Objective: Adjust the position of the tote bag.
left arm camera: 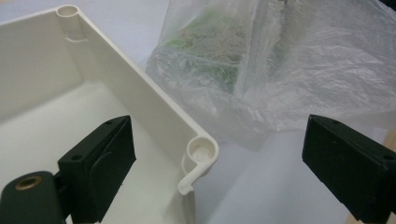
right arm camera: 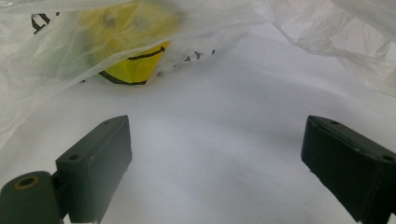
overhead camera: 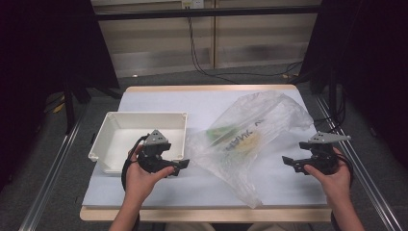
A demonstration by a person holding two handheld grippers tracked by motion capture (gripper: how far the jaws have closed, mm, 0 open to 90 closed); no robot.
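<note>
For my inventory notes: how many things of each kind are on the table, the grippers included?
Grippers: 2, the left gripper and the right gripper
White tray: 1
Clear plastic bag: 1
Items showing inside the bag: 2, one green item and one yellow item
Total: 6

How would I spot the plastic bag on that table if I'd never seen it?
Start at the white-topped table. The open white tray sits on its left half; just right of it sprawls the bag. It is the one crumpled, see-through thing, with black lettering and green and yellow contents showing through.
</note>
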